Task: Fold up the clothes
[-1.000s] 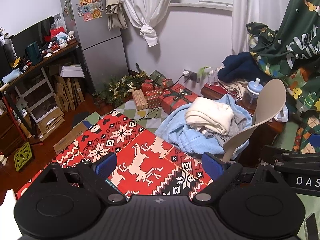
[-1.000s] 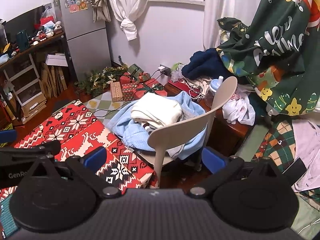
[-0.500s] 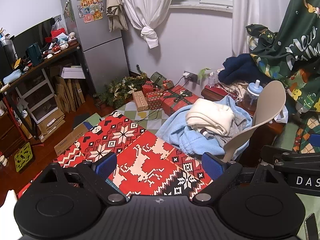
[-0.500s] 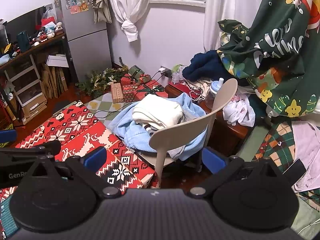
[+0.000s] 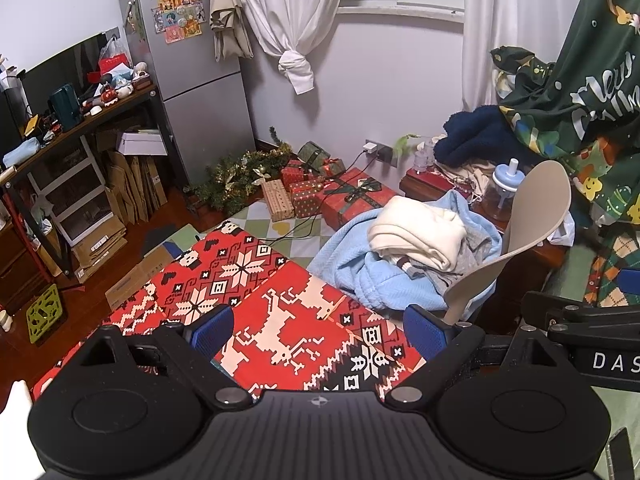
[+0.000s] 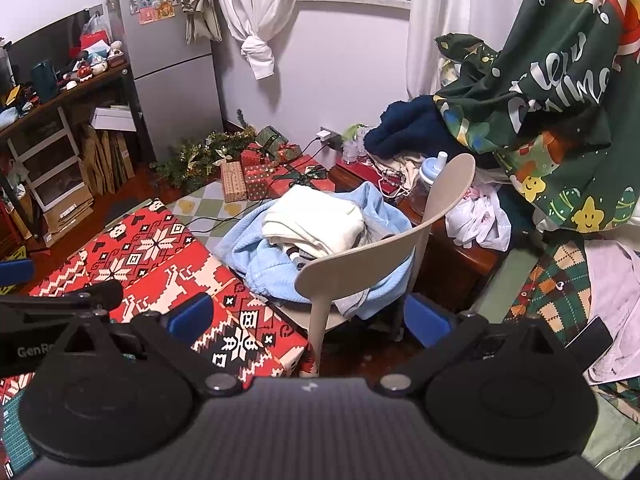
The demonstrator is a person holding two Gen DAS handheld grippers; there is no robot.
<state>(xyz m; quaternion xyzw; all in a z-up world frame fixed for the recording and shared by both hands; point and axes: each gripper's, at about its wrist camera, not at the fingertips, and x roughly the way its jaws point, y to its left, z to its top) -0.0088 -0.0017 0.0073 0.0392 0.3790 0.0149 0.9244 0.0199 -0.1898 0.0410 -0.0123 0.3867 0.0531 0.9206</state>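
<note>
Both tools held spread and empty above the desk, with the clothes well ahead on a chair.

The desk, covered with a red patterned cloth, lies under the left tool and the right tool. Beyond its far edge stands a beige chair. On the seat lies a light blue garment, and a folded cream garment rests on top of it, apart from both tools.
</note>
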